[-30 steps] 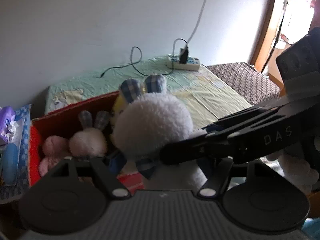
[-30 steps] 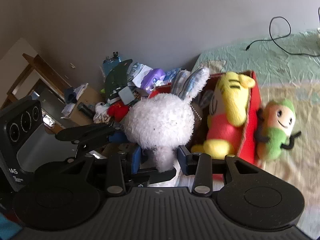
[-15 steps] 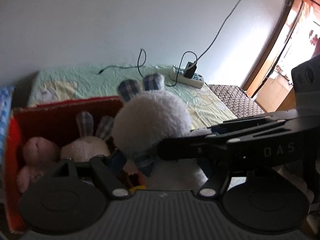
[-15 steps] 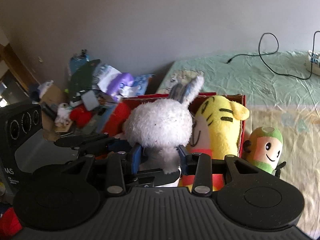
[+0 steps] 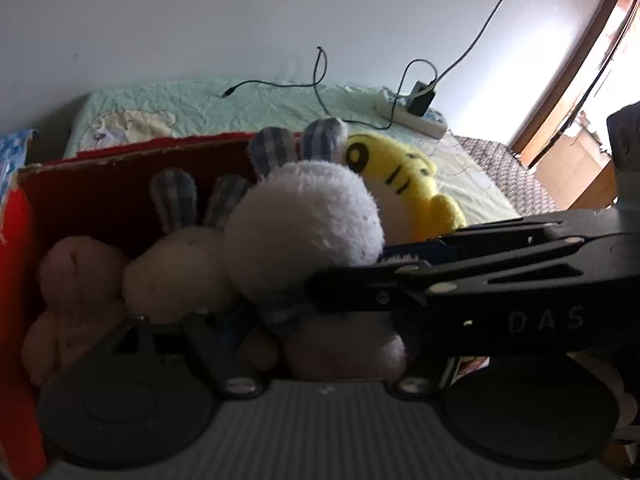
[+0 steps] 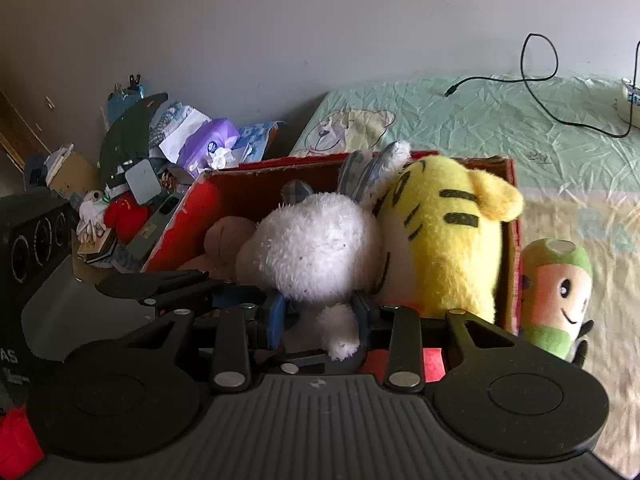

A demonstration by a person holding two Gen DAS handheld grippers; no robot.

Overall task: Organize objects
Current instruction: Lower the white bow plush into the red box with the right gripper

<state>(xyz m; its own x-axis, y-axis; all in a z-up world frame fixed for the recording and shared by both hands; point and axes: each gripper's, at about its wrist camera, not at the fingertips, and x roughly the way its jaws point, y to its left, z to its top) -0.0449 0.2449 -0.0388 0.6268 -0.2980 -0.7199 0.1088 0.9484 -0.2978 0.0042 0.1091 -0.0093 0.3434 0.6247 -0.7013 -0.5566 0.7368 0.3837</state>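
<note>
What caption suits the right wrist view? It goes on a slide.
Both grippers lower a white plush rabbit into a red box beside a yellow tiger toy.

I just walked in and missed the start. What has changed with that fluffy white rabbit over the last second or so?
Both grippers carried the white rabbit down and in over the red box, next to the yellow tiger. The right gripper is closing on its body; the left gripper holds as before. The other toys in the box and the green-capped toy outside stayed put.
</note>
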